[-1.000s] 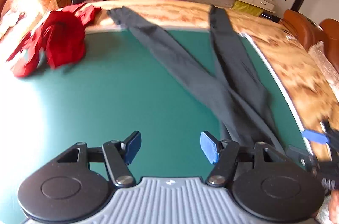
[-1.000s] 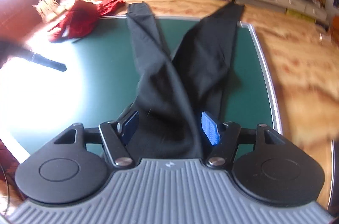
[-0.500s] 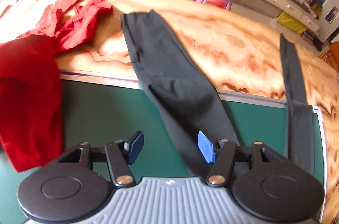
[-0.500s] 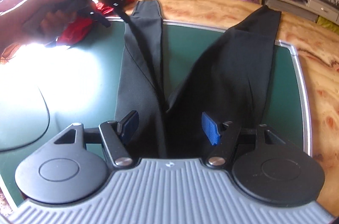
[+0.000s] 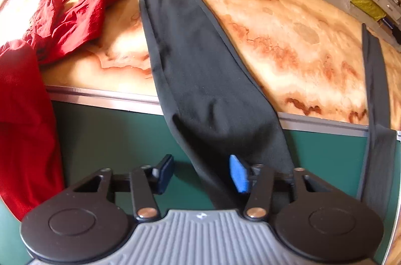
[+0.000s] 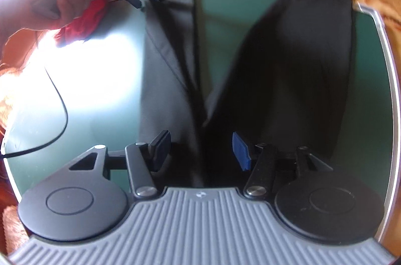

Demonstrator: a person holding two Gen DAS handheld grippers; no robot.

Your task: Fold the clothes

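Risk, going left to right. Red garments (image 5: 27, 99) are heaped at the left of the bench (image 5: 300, 39), one hanging over the green mat (image 5: 107, 129) and just beside the left leg of the black trousers (image 5: 200, 79). If that leg gets dragged left, it could snag the red cloth and pull it along.

Left gripper (image 5: 201, 173) sits low over the mat with jaws open, holding nothing. The left trouser leg runs between the pads; its edge is near the right pad, whether touching I can't tell. Closing here would likely catch only one edge or one layer, so the leg could twist or slip out when lifted. The hem lies well ahead on the marble part, so a long tail would trail.

Trousers lie flat with legs splayed in a V, crotch toward the cameras. Right leg (image 5: 373, 89) crosses the mat's metal rim, where a seam could catch.

Right gripper (image 6: 200, 149) hovers over the crotch, jaws open, empty. Its view is blurred, so contact is unclear. A late grip there lets the waist slide.
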